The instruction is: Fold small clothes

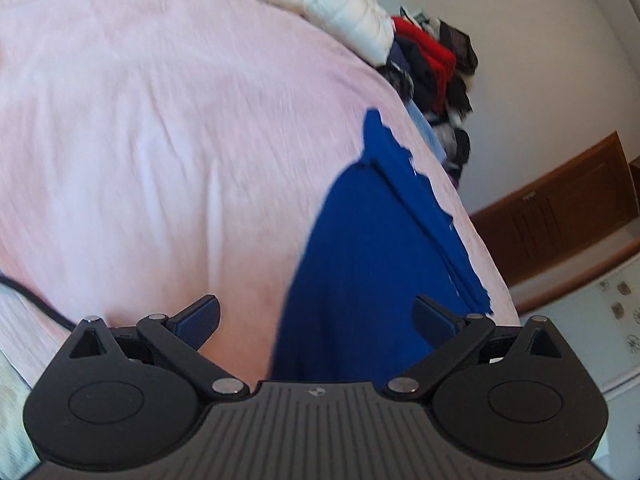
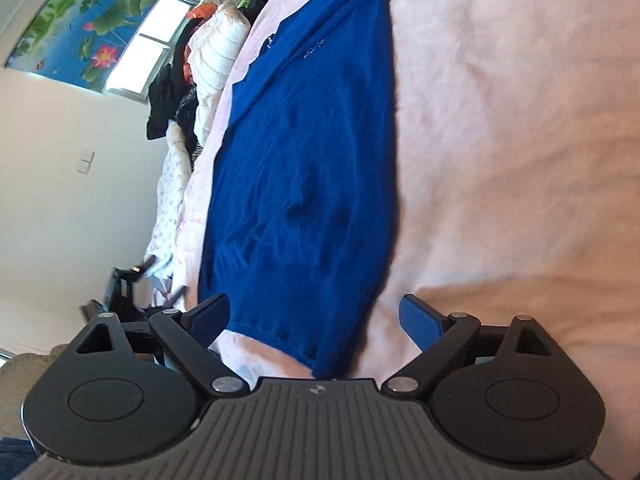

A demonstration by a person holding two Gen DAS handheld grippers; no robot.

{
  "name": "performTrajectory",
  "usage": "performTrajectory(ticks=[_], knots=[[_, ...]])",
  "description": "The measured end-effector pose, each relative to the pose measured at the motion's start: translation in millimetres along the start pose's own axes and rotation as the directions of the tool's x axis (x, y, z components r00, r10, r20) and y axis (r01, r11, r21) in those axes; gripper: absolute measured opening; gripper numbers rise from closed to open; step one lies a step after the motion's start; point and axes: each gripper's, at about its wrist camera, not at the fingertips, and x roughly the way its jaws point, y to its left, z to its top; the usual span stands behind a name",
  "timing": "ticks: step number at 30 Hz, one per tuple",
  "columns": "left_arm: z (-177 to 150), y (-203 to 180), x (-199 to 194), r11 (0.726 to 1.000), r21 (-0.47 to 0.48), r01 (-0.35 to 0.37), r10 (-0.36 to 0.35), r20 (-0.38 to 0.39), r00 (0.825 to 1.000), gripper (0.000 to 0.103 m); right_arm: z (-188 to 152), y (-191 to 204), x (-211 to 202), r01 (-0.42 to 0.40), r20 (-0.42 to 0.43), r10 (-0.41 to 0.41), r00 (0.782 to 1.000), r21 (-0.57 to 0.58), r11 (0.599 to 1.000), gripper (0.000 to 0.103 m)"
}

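Note:
A blue knit garment [image 1: 372, 256] lies flat on the pink bed sheet [image 1: 160, 140], folded lengthwise with layered edges on its right side. My left gripper [image 1: 316, 320] is open and empty, its jaws wide apart, just above the garment's near end. In the right wrist view the same blue garment [image 2: 304, 168] stretches away from me over the pink sheet [image 2: 500, 140]. My right gripper [image 2: 316, 316] is open and empty, jaws astride the garment's near hem.
A heap of mixed clothes [image 1: 432, 64] and a white quilted jacket [image 1: 340, 4] lie along the bed's far edge. A wooden cabinet [image 1: 560, 208] stands by the wall. The right wrist view shows a clothes heap [image 2: 200, 76], a window [image 2: 148, 44] and a lotus poster [image 2: 80, 20].

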Motion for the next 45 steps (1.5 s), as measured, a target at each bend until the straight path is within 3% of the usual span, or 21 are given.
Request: performTrajectory(ticks=[3,5,9,12,19,24,27,32,36,38,39,40,42,45], knots=[[-8.2,1.0,4.3,0.998,0.046,0.033,-0.031,-0.06,0.998,0.103,-5.1,13.9,14.7,0.011,-0.035,-0.012,0.999,-0.025,1.0,0.093],[-9.5,4.5,3.3,0.998,0.028,0.065,-0.061,-0.104,0.993,0.103,-8.8,24.7,22.4,0.023,-0.058,-0.026,0.998,-0.05,0.998,0.093],[-18.2,10.6,4.4,0.992,0.0,0.127,-0.123,-0.217,0.968,0.103,-13.5,40.0,36.0,0.038,-0.087,-0.046,0.995,-0.091,0.995,0.095],[-21.3,8.6,12.9,0.991,0.014,0.136,-0.127,-0.274,0.953,0.103,-9.4,41.3,38.9,0.033,-0.088,-0.04,0.995,-0.084,0.996,0.094],[-13.0,-5.2,25.8,0.993,0.063,0.104,-0.079,-0.32,0.944,0.102,-4.1,21.7,33.0,-0.021,-0.058,0.024,0.998,0.046,0.999,0.094],[-8.2,-7.4,3.0,0.987,0.113,0.118,-0.091,-0.219,0.971,0.102,-6.4,20.5,33.4,-0.017,-0.052,0.019,0.998,0.039,0.999,0.094],[-8.0,-2.3,9.5,0.988,0.078,0.13,-0.107,-0.244,0.964,0.102,-6.7,21.0,34.7,-0.019,-0.048,0.021,0.999,0.041,0.999,0.094],[-13.8,-16.7,18.6,0.98,0.128,0.151,-0.113,-0.261,0.959,0.102,-6.3,18.0,33.2,-0.028,-0.037,0.03,0.999,0.065,0.998,0.094],[-25.5,-24.4,22.5,0.964,0.157,0.213,-0.151,-0.334,0.93,0.102,-5.6,18.4,33.7,-0.034,-0.036,0.037,0.999,0.064,0.997,0.093],[-31.1,-26.5,21.5,0.96,0.184,0.21,-0.141,-0.328,0.934,0.098,-5.9,19.6,34.6,-0.039,-0.035,0.041,0.999,0.062,0.997,0.091],[-32.0,-26.0,21.1,0.961,0.185,0.207,-0.14,-0.32,0.937,0.087,-6.2,20.4,34.6,-0.039,-0.035,0.041,0.999,0.058,0.998,0.091],[-31.5,-24.3,21.6,0.965,0.173,0.197,-0.136,-0.315,0.939,0.067,-6.6,21.6,35.3,-0.041,-0.037,0.043,0.998,0.054,0.998,0.09],[-29.0,-16.6,20.9,0.973,0.148,0.176,-0.125,-0.302,0.945,0.045,-7.3,21.2,35.8,-0.041,-0.042,0.043,0.998,0.052,0.998,0.087],[-27.1,-9.6,22.2,0.979,0.125,0.16,-0.115,-0.308,0.945,0.041,-7.4,18.7,35.3,-0.035,-0.038,0.038,0.999,0.058,0.998,0.085]])
